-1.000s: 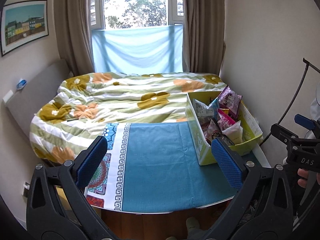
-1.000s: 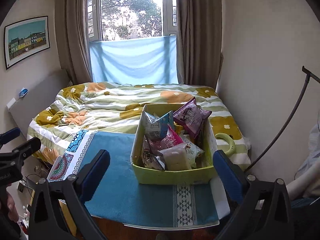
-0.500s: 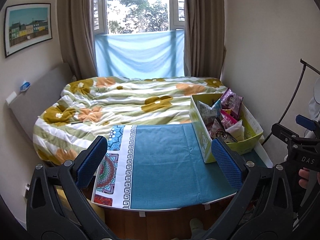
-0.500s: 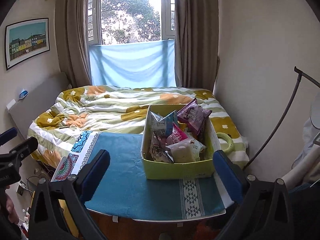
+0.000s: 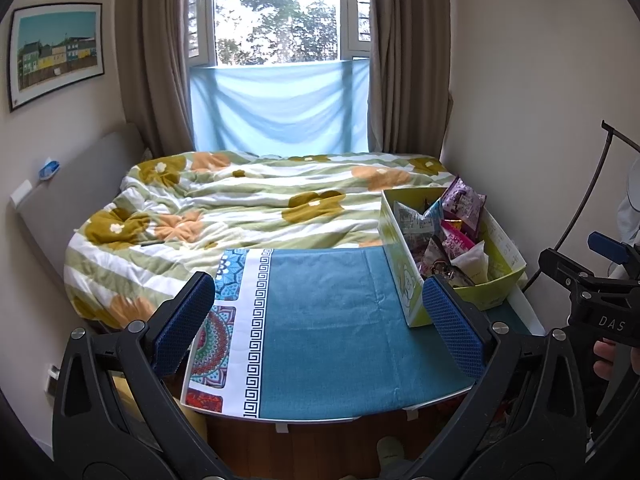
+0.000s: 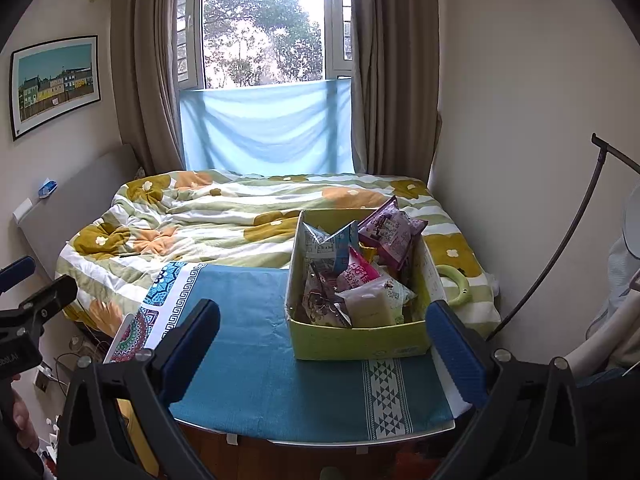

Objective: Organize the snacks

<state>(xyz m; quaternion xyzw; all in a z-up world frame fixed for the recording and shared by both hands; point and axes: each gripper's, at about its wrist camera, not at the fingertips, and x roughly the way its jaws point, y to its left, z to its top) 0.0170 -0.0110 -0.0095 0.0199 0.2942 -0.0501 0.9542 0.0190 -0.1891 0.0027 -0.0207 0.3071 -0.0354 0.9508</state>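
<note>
A yellow-green cardboard box stands on the right side of a small table covered with a teal cloth. Several snack packets fill it, among them a purple bag, a pink packet and a pale wrapped one. My left gripper is open and empty, held back from the table's near edge over the cloth's left half. My right gripper is also open and empty, hovering before the box's near wall.
Behind the table lies a bed with a floral striped quilt, a grey headboard to the left and a curtained window beyond. A green ring rests on the quilt right of the box. A dark curved rod leans by the right wall.
Both grippers have drawn back and risen a little, so the table and box look farther and lower in view. Their jaws stayed open.
</note>
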